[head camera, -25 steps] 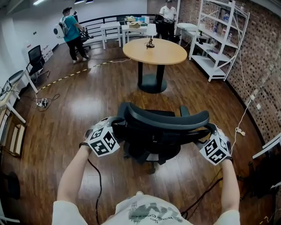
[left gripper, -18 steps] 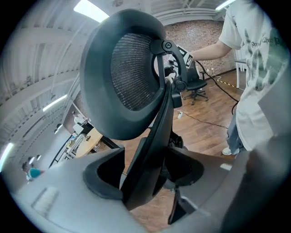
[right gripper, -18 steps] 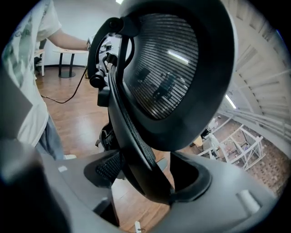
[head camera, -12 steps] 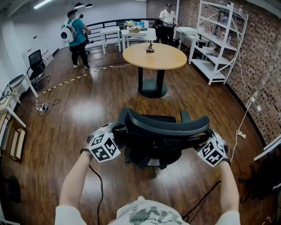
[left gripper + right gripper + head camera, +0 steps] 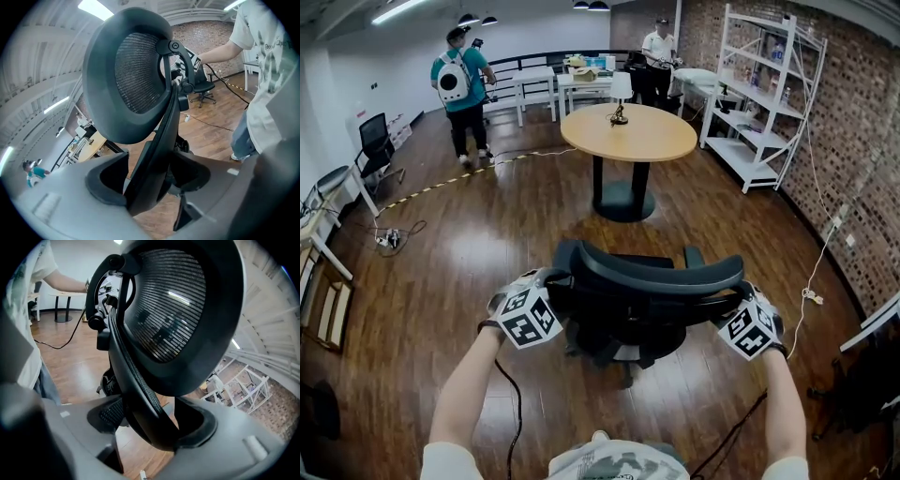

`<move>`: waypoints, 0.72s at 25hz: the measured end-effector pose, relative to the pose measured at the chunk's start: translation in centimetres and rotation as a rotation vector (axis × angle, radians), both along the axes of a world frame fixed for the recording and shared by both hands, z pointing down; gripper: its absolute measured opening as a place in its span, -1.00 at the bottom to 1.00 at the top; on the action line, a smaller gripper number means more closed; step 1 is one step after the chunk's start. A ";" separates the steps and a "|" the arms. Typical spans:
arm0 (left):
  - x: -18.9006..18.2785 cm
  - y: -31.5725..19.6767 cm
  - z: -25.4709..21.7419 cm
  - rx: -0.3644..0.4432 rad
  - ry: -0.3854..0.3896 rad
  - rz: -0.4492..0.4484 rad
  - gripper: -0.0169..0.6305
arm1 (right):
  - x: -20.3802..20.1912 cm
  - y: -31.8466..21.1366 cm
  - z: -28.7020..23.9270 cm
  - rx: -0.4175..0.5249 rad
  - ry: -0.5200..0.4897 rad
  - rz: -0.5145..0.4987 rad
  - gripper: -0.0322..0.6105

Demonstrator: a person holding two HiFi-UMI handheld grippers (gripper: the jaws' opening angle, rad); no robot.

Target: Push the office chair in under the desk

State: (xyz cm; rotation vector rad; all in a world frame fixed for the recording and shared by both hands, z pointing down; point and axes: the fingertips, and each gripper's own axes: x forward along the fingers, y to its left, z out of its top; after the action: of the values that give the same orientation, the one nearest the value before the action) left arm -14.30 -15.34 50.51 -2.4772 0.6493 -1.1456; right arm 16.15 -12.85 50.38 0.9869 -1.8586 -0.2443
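So, we're mid-push: office chair (image 5: 623,314) sits on open wood floor (image 5: 487,244), well apart from round surface (image 5: 628,131) ahead, seat facing it. Left tongs (image 5: 152,180) and right tongs (image 5: 152,423) both spread wide, each clamped on one side edge of backrest (image 5: 656,270). Next move, we reckon: roll chair straight forward, keep both sides even so no swivel, then ease seat in under surface toward pedestal (image 5: 623,192).

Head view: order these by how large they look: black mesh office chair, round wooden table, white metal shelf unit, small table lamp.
1. black mesh office chair, nearest the camera.
2-3. white metal shelf unit and round wooden table: too alike to rank.
4. small table lamp.
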 end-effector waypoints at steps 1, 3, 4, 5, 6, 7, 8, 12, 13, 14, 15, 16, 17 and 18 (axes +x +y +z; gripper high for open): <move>0.2 -0.5 0.0 0.002 -0.001 -0.002 0.00 | 0.2 -0.5 0.0 0.004 -0.001 0.002 0.11; 0.4 -1.5 -0.1 0.000 -0.005 -0.004 0.00 | 0.4 -1.6 -0.1 0.011 -0.002 0.003 0.11; 0.5 -2.0 -0.2 -0.001 -0.008 -0.004 0.00 | 0.5 -2.1 -0.2 0.013 -0.003 0.003 0.10; 0.4 -2.6 -0.2 -0.002 -0.010 -0.004 0.00 | 0.5 -2.6 -0.2 0.016 -0.004 0.004 0.10; 0.3 -3.1 -0.2 -0.004 -0.012 -0.004 0.00 | 0.3 -3.2 -0.2 0.018 -0.004 0.004 0.10; 0.1 -3.7 -0.1 -0.005 -0.013 -0.005 0.00 | 0.1 -3.7 -0.1 0.021 -0.004 0.004 0.10; 0.0 -4.3 -0.1 -0.006 -0.014 -0.005 0.00 | -0.1 -4.3 -0.1 0.024 -0.004 0.004 0.10; 0.1 -6.4 -0.1 -0.014 -0.014 -0.007 0.00 | 0.1 -6.3 -0.3 0.034 -0.001 0.000 0.10; 0.3 -6.9 -0.1 -0.015 -0.015 -0.008 0.00 | 0.3 -6.9 -0.3 0.036 0.000 -0.001 0.10; 0.4 -7.5 0.0 -0.017 -0.016 -0.008 0.00 | 0.4 -7.6 -0.2 0.039 0.000 -0.003 0.10; 0.4 -8.1 0.0 -0.018 -0.017 -0.008 0.00 | 0.4 -8.2 -0.2 0.042 0.000 -0.005 0.10; 0.5 -8.8 0.1 -0.019 -0.018 -0.009 0.00 | 0.5 -8.9 -0.1 0.044 0.000 -0.007 0.10; 0.6 -9.4 0.0 -0.021 -0.019 -0.009 0.00 | 0.6 -9.5 -0.2 0.047 0.000 -0.009 0.10; 0.7 -10.1 0.0 -0.021 -0.021 -0.009 0.00 | 0.8 -10.2 -0.3 0.049 0.000 -0.011 0.09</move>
State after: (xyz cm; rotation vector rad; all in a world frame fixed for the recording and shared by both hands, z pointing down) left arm -13.57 -25.42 50.46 -2.4794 0.6468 -1.1859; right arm 16.92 -23.09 50.11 1.0100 -1.8657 -0.2973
